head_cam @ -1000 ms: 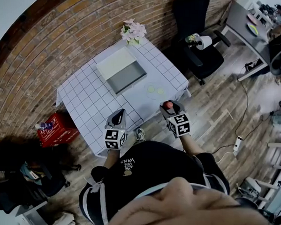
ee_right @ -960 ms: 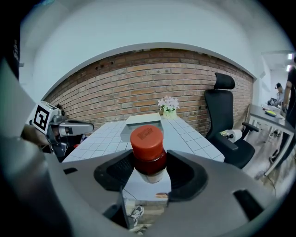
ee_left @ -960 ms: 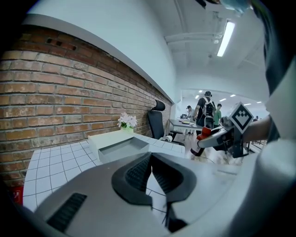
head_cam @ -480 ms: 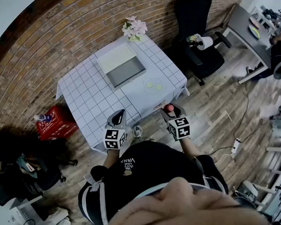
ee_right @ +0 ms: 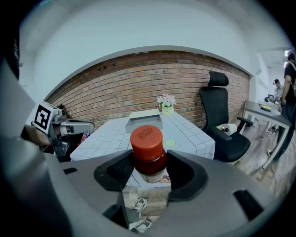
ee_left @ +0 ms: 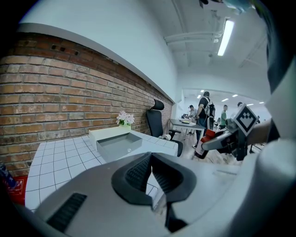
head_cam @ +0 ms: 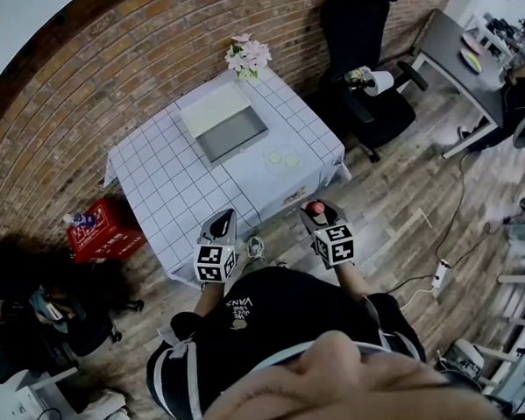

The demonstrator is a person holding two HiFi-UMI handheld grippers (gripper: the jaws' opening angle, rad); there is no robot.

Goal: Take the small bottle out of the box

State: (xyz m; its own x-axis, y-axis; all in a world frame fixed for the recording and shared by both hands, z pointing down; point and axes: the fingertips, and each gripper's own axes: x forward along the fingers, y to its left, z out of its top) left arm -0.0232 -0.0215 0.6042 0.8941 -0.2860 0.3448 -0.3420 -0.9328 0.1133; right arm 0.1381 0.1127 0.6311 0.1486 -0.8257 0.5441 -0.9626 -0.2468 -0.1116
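Your right gripper (ee_right: 148, 167) grasps the small bottle (ee_right: 147, 146), well apart from the box (head_cam: 223, 125): removal looks complete. Left gripper (ee_left: 151, 172) clenched, empty.

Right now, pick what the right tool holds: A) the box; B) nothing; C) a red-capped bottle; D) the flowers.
C: the right tool is closed on the red-capped bottle, which stands between its jaws in the right gripper view.

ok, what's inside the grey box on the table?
Head view shows only bare grey floor inside the box; tiny items wouldn't show. In the left gripper view its near wall covers the front strip. The small bottle sits between the right gripper's fingers.
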